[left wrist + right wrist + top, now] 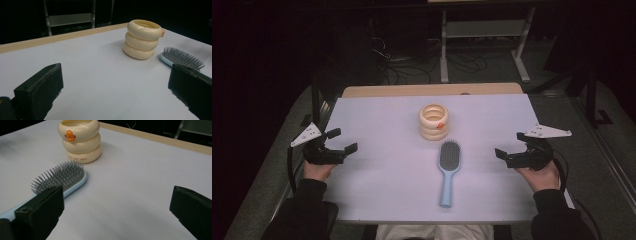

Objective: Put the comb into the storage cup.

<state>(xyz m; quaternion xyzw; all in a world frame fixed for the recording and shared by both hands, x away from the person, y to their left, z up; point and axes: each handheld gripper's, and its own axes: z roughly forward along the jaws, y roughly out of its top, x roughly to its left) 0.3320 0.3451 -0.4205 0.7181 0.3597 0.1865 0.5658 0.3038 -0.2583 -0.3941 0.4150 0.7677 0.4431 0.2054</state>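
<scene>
Now my left claw (343, 140) gapes empty at the frame's left and my right claw (507, 145) gapes empty at its right (both well apart from everything). Centre frame on the white table (382, 175), the light-blue plastic hairbrush (448, 167) lies bristles up, just below the cream three-ringed cup (434, 121).

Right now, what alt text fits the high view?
A light blue hairbrush lies bristles-up on a white table, just in front of a cream ribbed holder. A person's hands hold an open left gripper and an open right gripper at either side, touching nothing.
</scene>
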